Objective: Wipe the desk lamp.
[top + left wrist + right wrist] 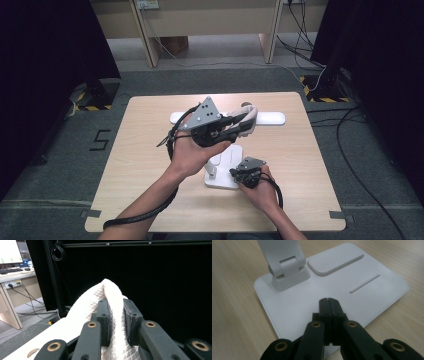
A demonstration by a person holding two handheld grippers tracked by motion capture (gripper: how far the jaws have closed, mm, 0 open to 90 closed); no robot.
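Two grippers at work, one steadying, one wiping. Nearest you, your right gripper (248, 175) sits low over the white base (367, 292) of the desk lamp, its jaws pressed together with nothing between them, tips resting on or just above the base plate. Judged purpose: hold the lamp down so it does not slide or tip. Just beyond, the hinged stem (284, 262) rises from the base. Farther out and higher, your left gripper (235, 125) pinches a fold of white quilted cloth (110, 297) between its pads, the cloth bunched and draped over the jaws. You hold it against the lamp's long white head bar (272, 118), near its middle, likely to wipe along it. The wooden table (150, 165) lies under everything.
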